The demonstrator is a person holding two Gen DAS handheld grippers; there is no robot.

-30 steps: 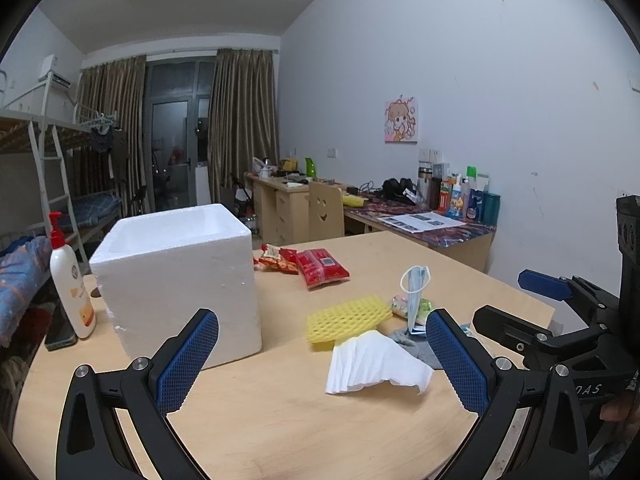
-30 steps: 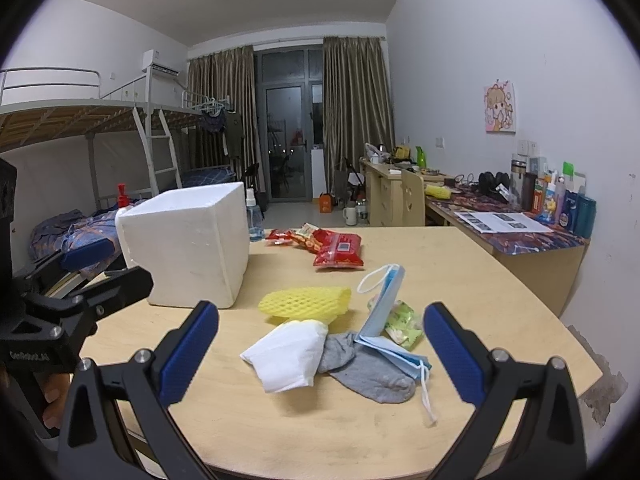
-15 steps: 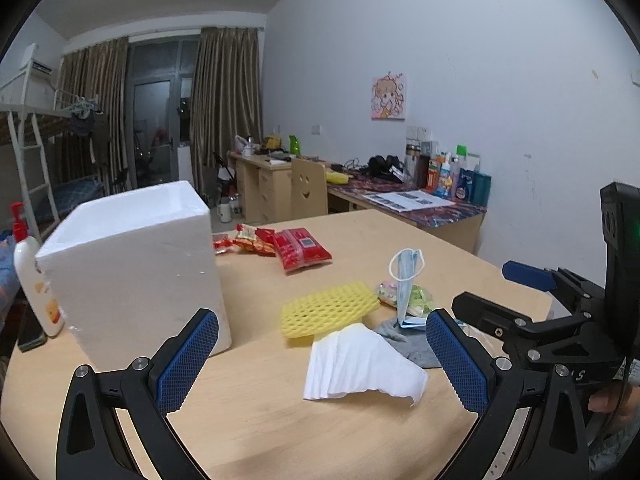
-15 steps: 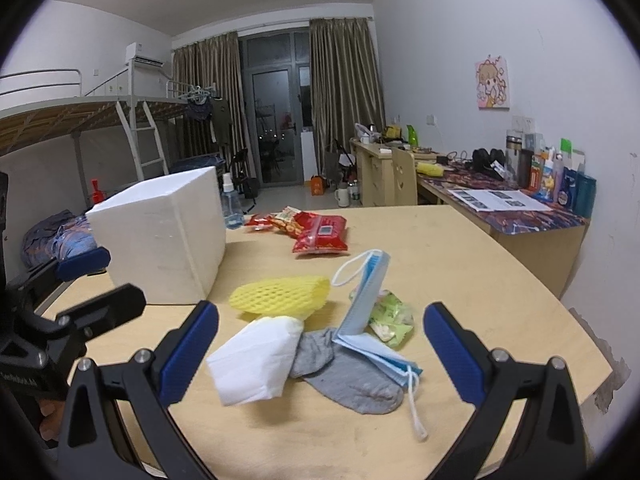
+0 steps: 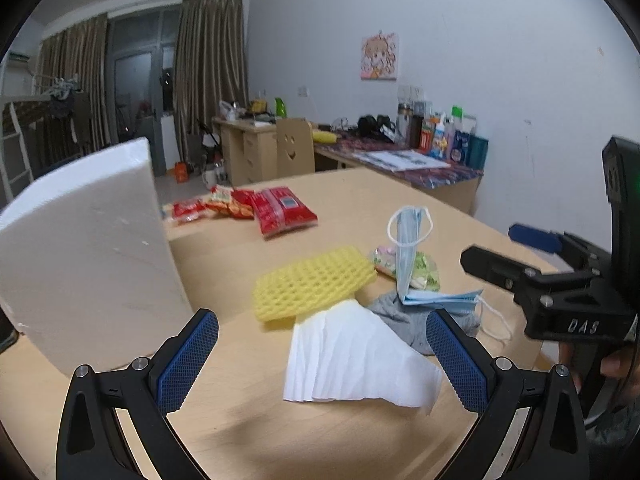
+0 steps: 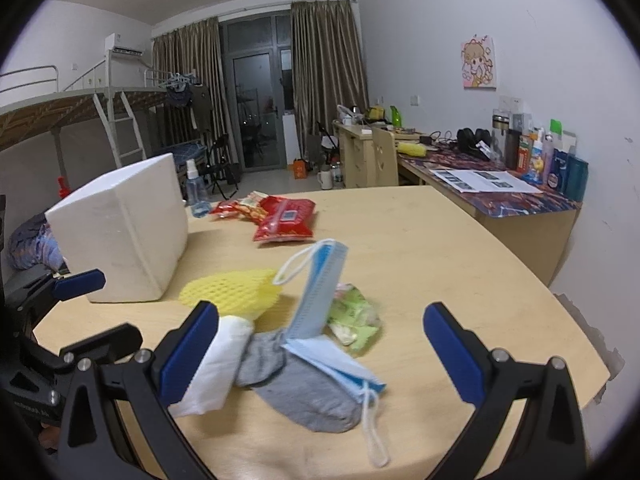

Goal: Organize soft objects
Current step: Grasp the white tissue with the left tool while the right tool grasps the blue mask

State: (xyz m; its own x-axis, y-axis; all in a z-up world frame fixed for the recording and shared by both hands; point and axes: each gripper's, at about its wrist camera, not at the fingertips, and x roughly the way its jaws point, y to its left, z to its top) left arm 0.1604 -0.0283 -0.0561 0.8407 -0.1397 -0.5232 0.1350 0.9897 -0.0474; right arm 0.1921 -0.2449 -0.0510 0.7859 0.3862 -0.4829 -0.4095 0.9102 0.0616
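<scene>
- The left gripper [image 5: 322, 354] is wide open and holds nothing; the folded white paper tissue [image 5: 352, 364] lies between its blue pads.
- The right gripper [image 6: 320, 350] is also wide open and empty, above the grey sock [image 6: 296, 384].
- The soft things make one pile near the front edge of the round wooden table [image 6: 420, 248]: yellow foam net [image 5: 312, 282], blue face mask [image 6: 320, 292], tissue and sock.
- The white foam box [image 6: 128, 236] stands towards the left edge.
- Risk: the mask seems to rest on the sock, so lifting the sock can drag it off the edge.

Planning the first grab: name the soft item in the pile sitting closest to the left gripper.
The white folded tissue, lying directly between the open left gripper fingers, in front of the yellow foam net and grey sock.
</scene>
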